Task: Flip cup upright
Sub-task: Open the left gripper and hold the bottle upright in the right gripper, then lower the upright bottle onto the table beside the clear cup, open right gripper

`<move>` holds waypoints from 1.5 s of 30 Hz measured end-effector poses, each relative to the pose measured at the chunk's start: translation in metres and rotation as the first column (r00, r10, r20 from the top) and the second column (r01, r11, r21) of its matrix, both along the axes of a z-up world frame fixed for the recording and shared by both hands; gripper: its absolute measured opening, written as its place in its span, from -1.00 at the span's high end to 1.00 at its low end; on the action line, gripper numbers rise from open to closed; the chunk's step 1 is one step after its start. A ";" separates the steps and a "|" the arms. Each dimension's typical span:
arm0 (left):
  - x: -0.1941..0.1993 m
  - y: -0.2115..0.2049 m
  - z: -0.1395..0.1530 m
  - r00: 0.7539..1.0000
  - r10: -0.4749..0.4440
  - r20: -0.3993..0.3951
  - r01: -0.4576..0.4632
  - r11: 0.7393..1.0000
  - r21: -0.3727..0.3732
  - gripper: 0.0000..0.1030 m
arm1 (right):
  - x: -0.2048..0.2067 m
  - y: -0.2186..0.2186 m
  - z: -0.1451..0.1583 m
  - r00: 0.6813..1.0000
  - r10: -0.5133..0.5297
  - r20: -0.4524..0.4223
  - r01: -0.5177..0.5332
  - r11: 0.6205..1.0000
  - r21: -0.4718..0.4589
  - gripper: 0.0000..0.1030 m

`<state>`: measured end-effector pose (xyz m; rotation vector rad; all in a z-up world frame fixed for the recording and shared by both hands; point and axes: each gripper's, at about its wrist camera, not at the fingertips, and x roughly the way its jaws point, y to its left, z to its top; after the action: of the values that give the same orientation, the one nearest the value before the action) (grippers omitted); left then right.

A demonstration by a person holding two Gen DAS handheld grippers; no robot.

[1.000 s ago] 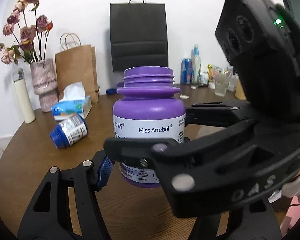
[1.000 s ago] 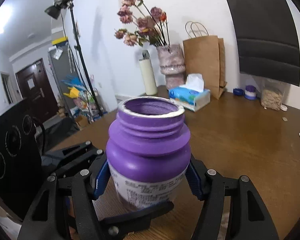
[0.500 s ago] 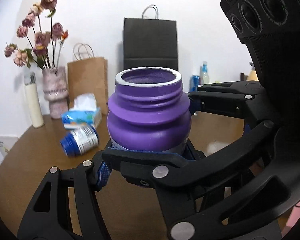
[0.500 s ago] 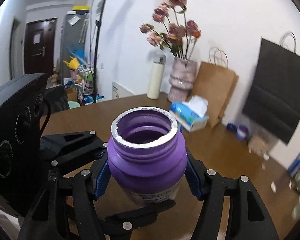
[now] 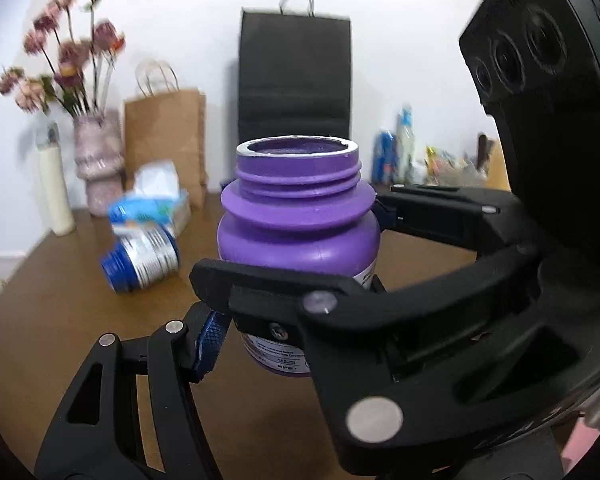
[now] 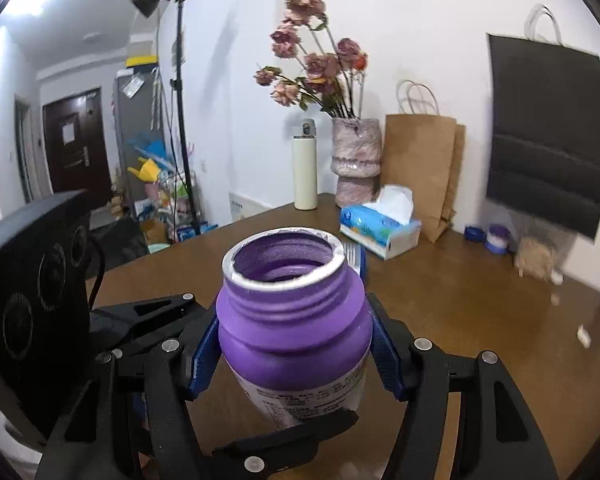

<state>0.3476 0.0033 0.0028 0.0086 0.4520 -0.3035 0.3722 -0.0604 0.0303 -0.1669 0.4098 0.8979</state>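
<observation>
- Between the blue pads of the right gripper (image 6: 294, 354): purple cup (image 6: 294, 320), upright, mouth up, held above the wooden table (image 6: 480, 312).
- Left gripper (image 5: 284, 344) also clamps the cup's lower body, crossing the right gripper's fingers.
- Beyond, on the table: blue-capped bottle (image 5: 142, 258) lying down, tissue box (image 6: 380, 230), flower vase (image 6: 356, 160).

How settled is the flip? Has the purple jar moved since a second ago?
No: the purple jar's rim meets the black bag's bottom edge, as then.
</observation>
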 end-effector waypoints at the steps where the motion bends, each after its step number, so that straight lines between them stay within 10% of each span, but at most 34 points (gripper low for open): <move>1: -0.001 -0.001 -0.007 0.999 -0.013 -0.029 0.013 1.000 0.005 -0.16 | -0.001 -0.002 -0.008 1.000 -0.003 -0.025 0.003 1.000 -0.004 -0.35; 15: -0.006 0.005 -0.039 0.964 0.052 -0.261 -0.032 0.996 0.083 -0.35 | 0.021 -0.003 -0.053 0.979 -0.201 -0.023 0.192 0.959 -0.207 -0.32; 29: -0.016 0.013 -0.039 0.964 0.110 -0.243 -0.095 0.993 0.074 -0.59 | 0.024 -0.014 -0.058 0.970 -0.215 -0.112 0.188 0.958 -0.214 -0.52; 38: -0.029 0.031 -0.014 0.959 0.200 -0.201 -0.193 0.980 0.058 -0.78 | -0.026 -0.065 -0.005 0.971 -0.228 -0.076 0.220 0.970 -0.100 -0.60; 45: -0.055 0.048 0.049 0.962 0.272 -0.035 -0.271 0.962 0.034 -1.00 | -0.048 -0.121 0.032 0.885 -0.466 -0.006 0.463 0.880 -0.108 -0.60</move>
<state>0.2926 0.0512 0.0519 -0.0314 0.4905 -0.0265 0.3239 -0.1815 0.0624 -0.1408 0.5012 0.4038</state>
